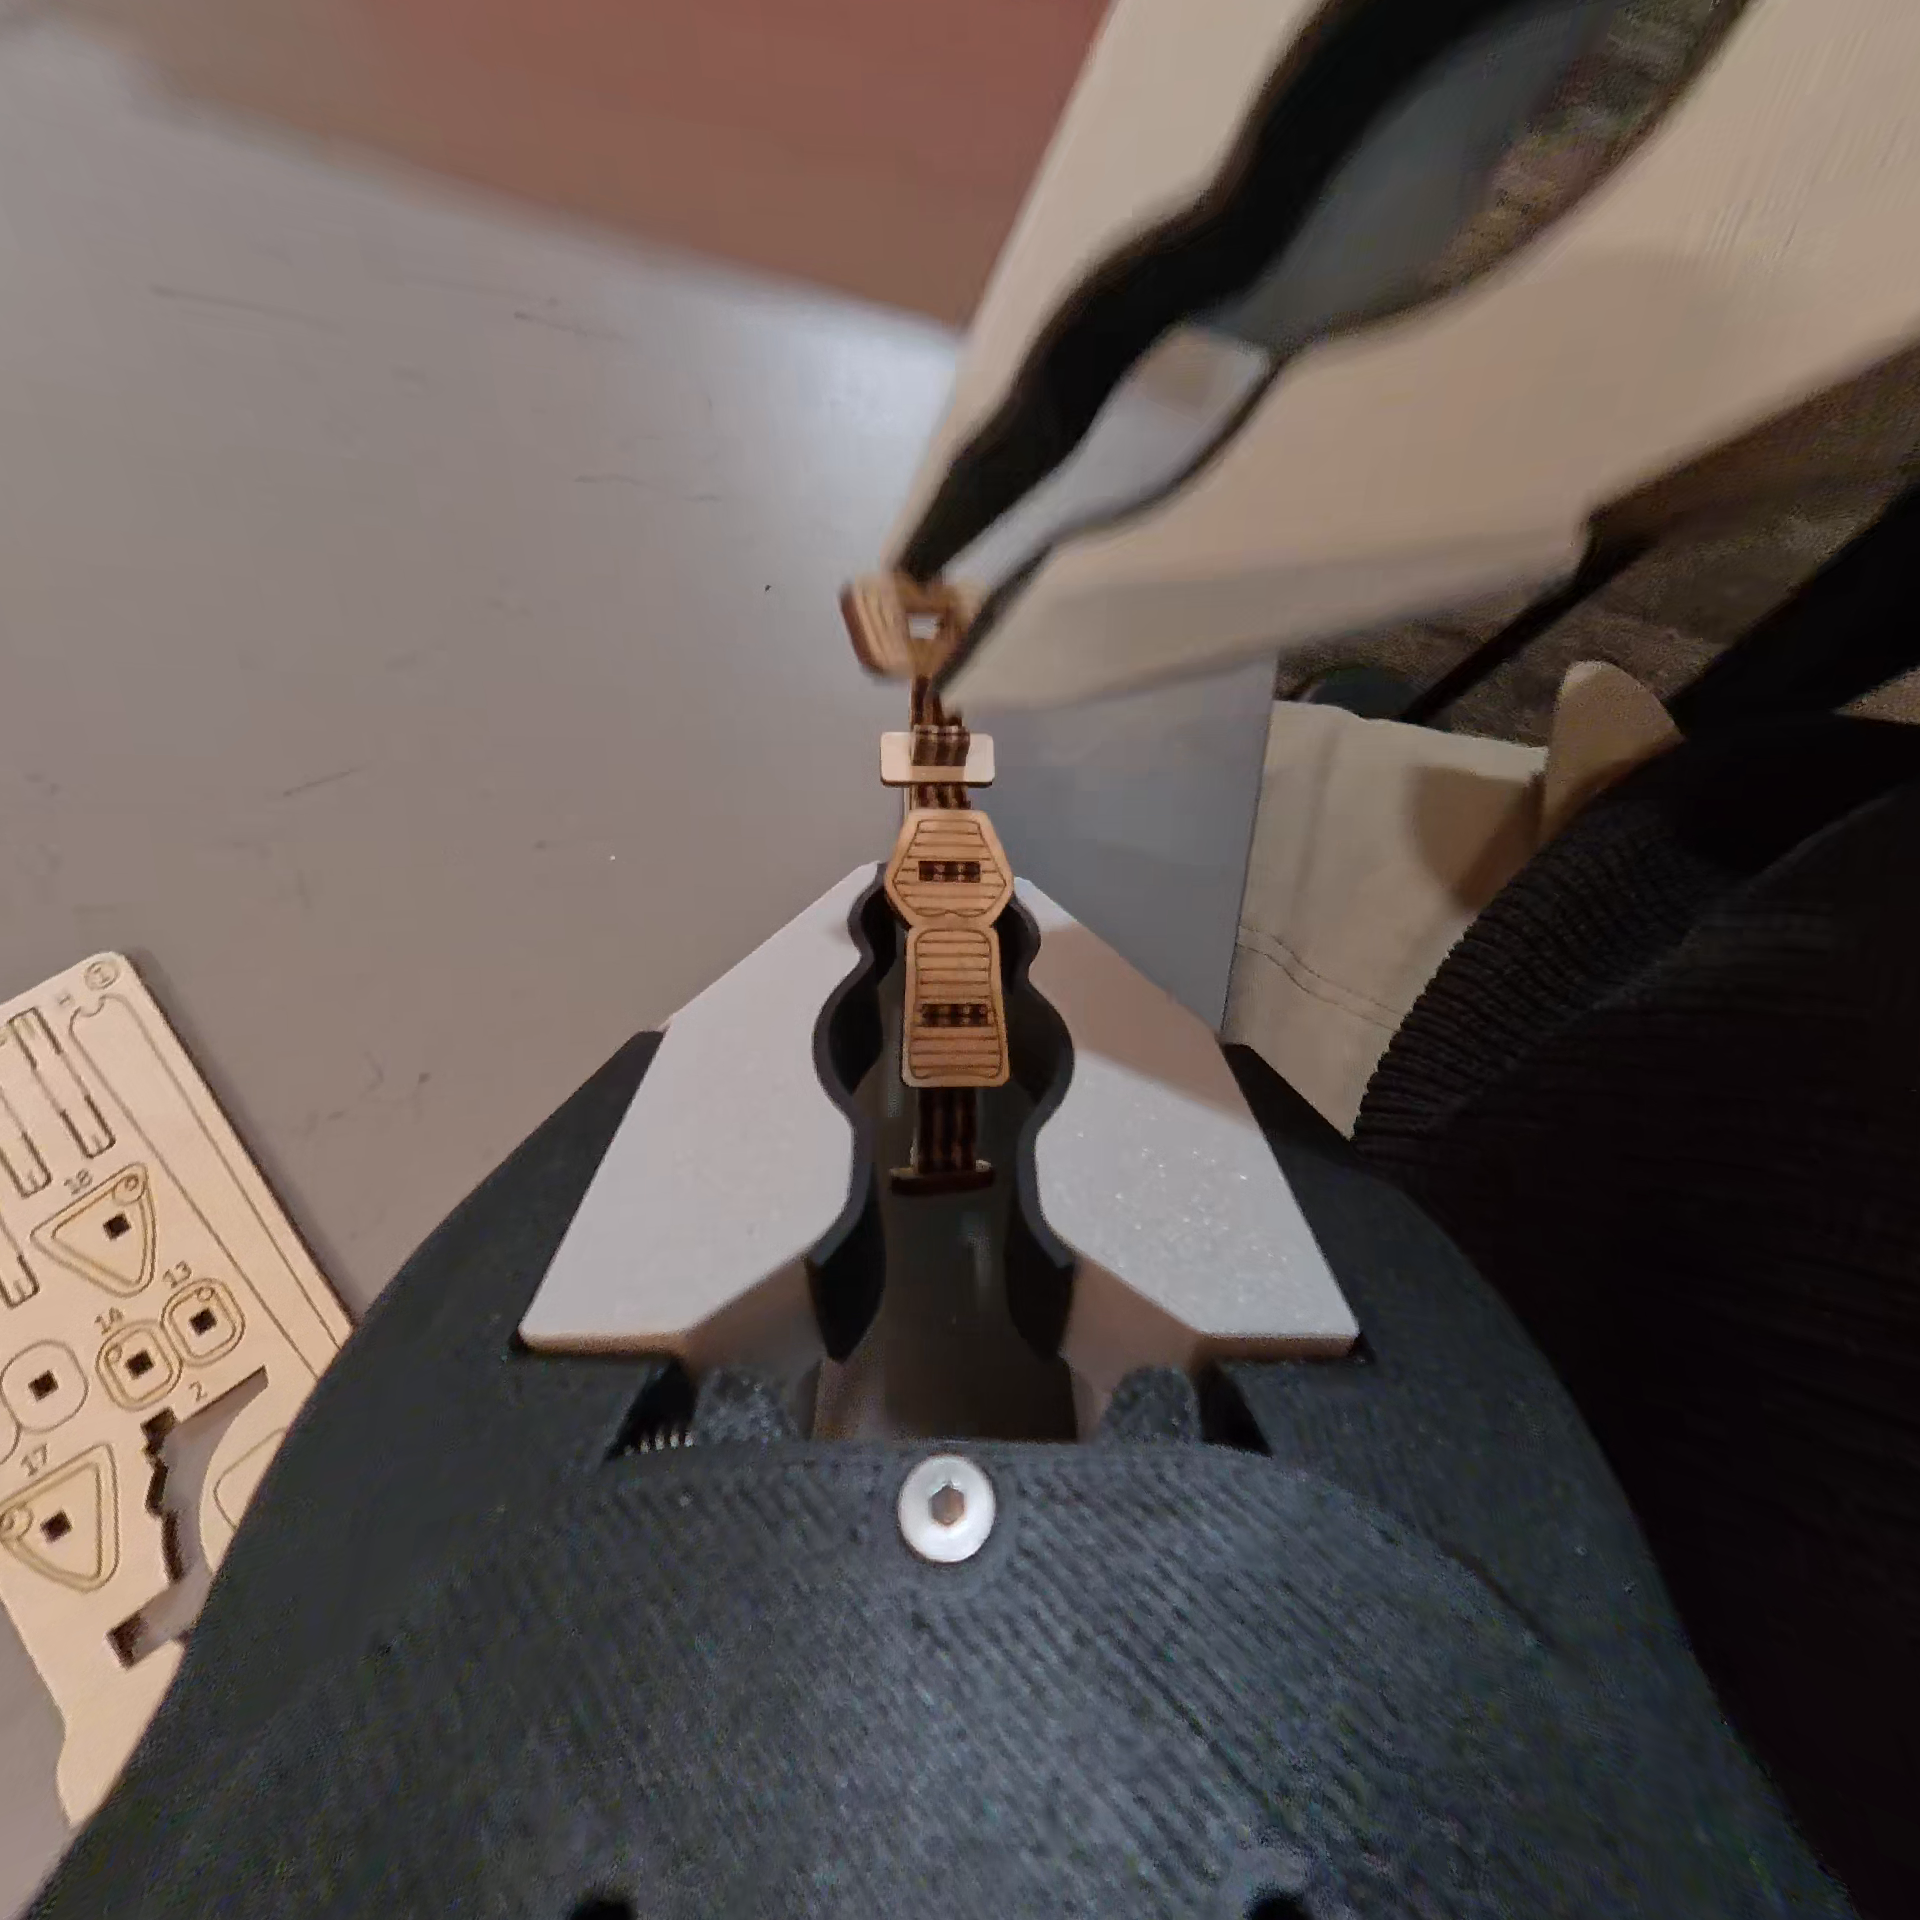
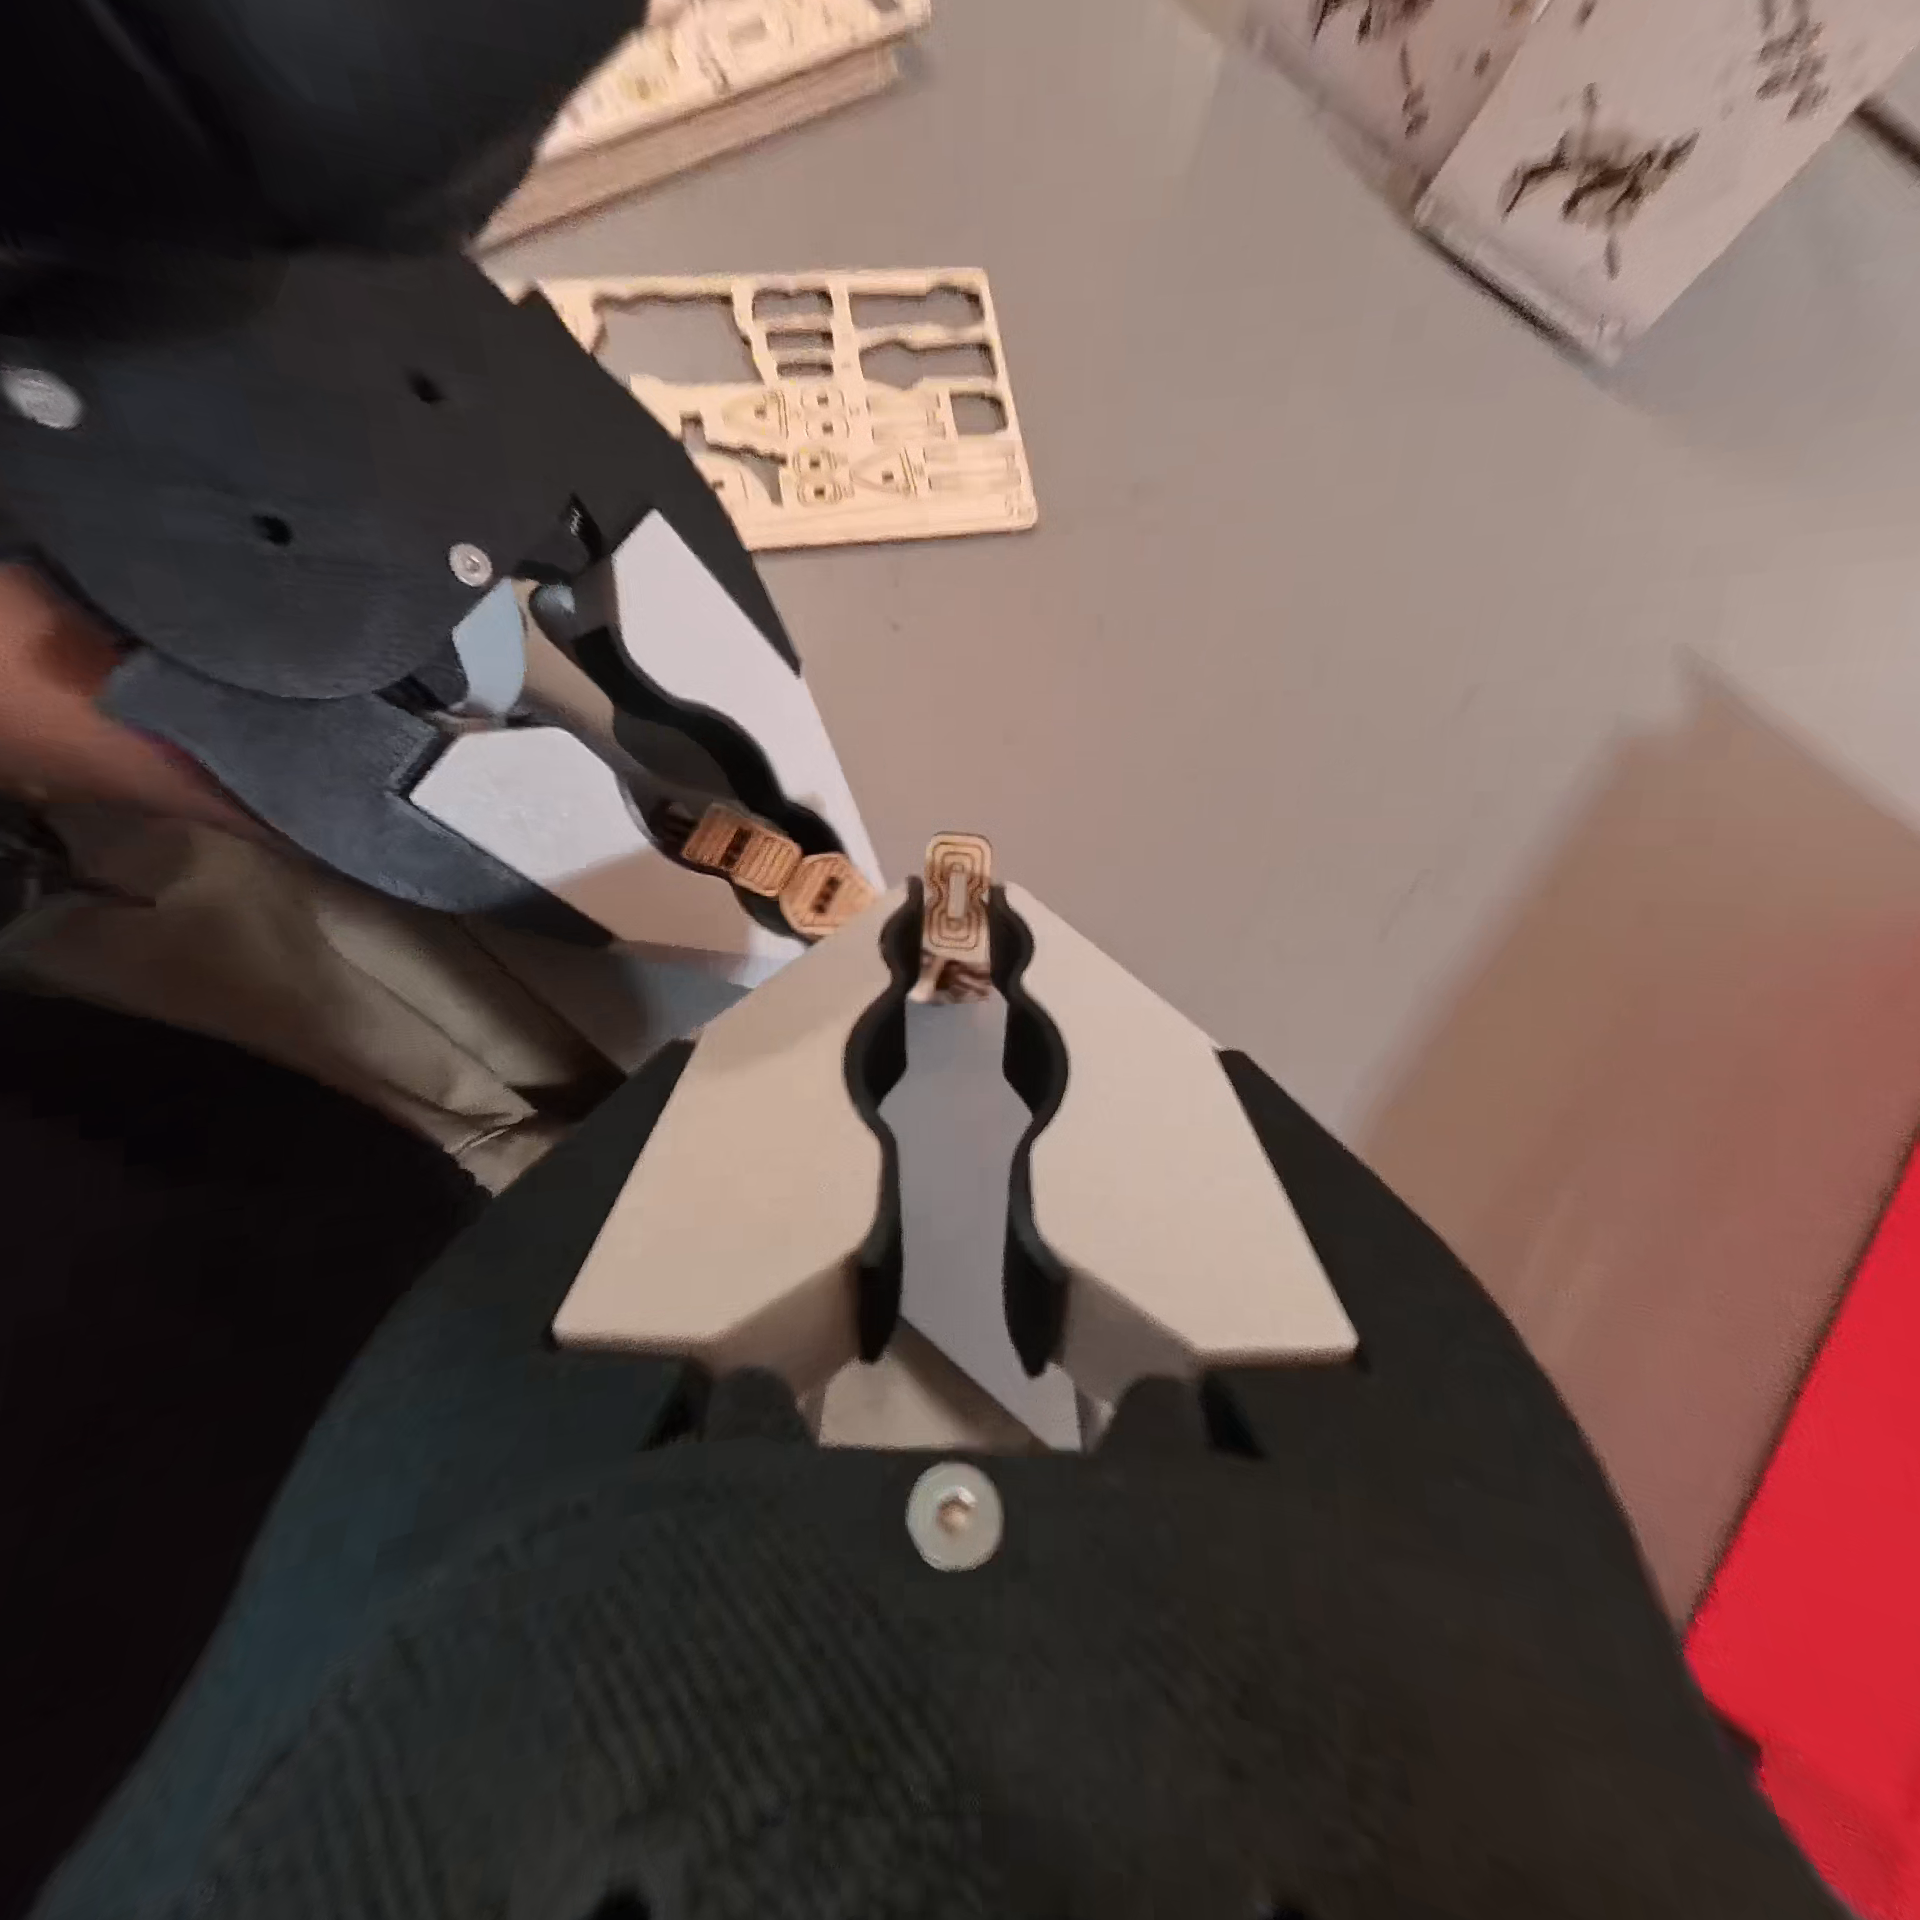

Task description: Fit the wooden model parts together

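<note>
My left gripper is shut on a small wooden model assembly, a stack of engraved plates on dark slats that sticks out past its tips. My right gripper is shut on a small wooden piece with an engraved oval pattern. In the left wrist view the right gripper comes in from the upper right and holds that piece at the far end of the assembly's slats. In the right wrist view the left gripper sits just left of my tips, with the assembly in it.
A laser-cut wooden parts sheet lies on the grey table at the lower left; it also shows in the right wrist view, with another sheet behind. A patterned box stands at the upper right. A red surface is at the right edge. Some 6 cm of space lies between my two pairs of fingers.
</note>
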Available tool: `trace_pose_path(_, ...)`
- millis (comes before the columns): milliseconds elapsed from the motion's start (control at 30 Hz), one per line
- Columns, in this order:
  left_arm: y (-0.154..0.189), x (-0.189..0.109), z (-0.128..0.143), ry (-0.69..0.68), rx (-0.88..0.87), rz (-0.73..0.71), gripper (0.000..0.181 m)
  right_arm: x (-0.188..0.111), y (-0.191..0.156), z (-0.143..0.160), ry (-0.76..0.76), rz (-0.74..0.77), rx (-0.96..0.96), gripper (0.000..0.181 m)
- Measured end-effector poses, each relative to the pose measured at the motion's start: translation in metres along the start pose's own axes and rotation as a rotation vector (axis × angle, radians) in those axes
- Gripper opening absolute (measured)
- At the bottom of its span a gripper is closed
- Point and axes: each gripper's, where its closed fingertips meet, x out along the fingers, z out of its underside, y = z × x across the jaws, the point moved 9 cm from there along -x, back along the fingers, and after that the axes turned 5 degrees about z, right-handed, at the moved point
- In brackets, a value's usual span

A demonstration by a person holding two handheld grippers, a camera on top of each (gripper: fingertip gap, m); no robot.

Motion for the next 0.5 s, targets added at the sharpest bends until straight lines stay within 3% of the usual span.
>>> trace_pose_path(267,0.000,-0.007,0.007,-0.024,0.119,0.160,0.018,-0.017,0.055,0.019,0.163,-0.187,0.178,0.011)
trace_pose_path(500,-0.001,-0.007,0.007,-0.025,0.122,0.146,0.018,0.013,0.057,0.056,-0.114,-0.167,0.324,0.012)
